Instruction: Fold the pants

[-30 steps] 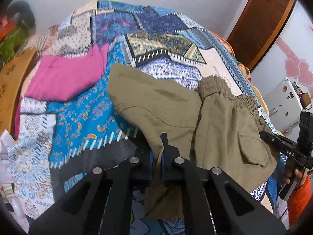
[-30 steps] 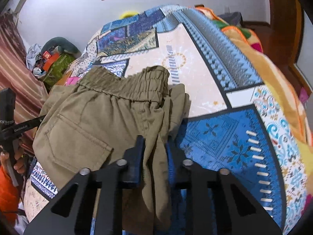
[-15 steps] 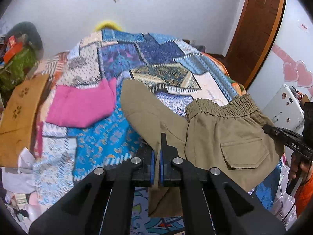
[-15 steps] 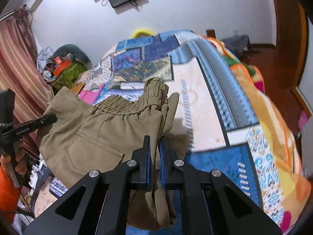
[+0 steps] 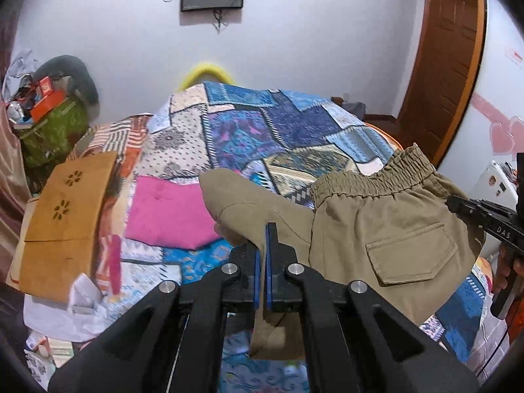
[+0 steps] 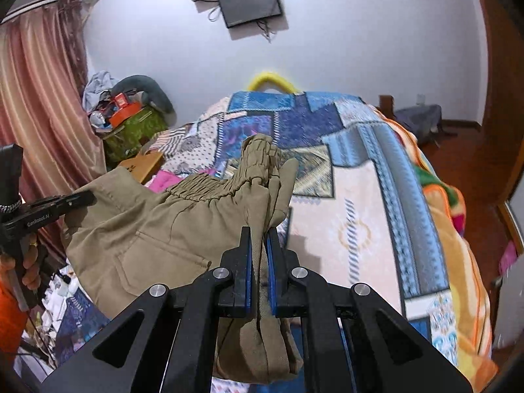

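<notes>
The khaki pants (image 5: 386,226) hang in the air above the bed, held between both grippers. My left gripper (image 5: 266,229) is shut on a fold of the pants near the leg side. My right gripper (image 6: 258,235) is shut on bunched fabric of the pants (image 6: 170,226) below the elastic waistband (image 6: 213,186). A back pocket with a flap (image 5: 409,252) faces the left wrist camera. The right gripper also shows at the right edge of the left wrist view (image 5: 458,203), and the left gripper at the left edge of the right wrist view (image 6: 82,198).
A bed with a patchwork quilt (image 5: 262,131) lies below. A folded pink garment (image 5: 167,213) lies on its left part. A brown cardboard piece (image 5: 62,222) and a cluttered green bag (image 5: 49,131) stand at the left. A wooden door (image 5: 448,65) is at the right.
Both grippers have lifted the pants up off the bed. The views have tilted up to show the wall and screen. The right gripper's jaws closed on the fabric.
</notes>
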Tool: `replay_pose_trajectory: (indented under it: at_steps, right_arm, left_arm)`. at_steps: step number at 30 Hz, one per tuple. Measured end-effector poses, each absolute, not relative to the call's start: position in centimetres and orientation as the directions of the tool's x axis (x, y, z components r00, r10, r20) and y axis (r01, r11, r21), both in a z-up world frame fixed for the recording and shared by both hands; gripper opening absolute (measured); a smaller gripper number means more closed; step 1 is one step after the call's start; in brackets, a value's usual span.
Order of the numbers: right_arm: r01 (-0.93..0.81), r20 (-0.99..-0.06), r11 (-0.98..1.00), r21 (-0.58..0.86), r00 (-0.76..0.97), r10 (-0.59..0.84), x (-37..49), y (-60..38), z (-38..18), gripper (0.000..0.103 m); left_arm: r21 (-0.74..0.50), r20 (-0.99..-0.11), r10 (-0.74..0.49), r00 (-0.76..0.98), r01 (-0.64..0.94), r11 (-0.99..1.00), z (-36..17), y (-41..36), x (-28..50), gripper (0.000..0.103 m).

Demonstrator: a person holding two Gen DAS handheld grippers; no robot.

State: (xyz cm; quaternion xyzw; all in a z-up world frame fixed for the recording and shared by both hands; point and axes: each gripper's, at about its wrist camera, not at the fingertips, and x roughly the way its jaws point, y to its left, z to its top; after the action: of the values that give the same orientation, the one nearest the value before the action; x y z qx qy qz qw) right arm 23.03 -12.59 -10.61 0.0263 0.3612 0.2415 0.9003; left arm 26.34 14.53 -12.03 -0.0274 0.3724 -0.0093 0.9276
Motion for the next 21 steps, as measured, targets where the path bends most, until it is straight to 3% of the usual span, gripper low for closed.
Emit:
replay_pose_trajectory:
  at_steps: [13,21]
  right_arm:
    - [-0.529,-0.626,0.834,0.159,0.599,0.499,27.2,-4.9,-10.5,0.006]
    - [-0.565,-0.644,0.806,0.178,0.553,0.529,29.6,-1.5,-10.8,0.006]
  left_arm:
    - [0.013,-0.681,0.084,0.727,-0.103,0.995,-11.9,21.0,28.9,0.001]
    - [-0.007,-0.693,0.067,0.718,-0.100,0.995,-12.9,23.7,29.9,0.001]
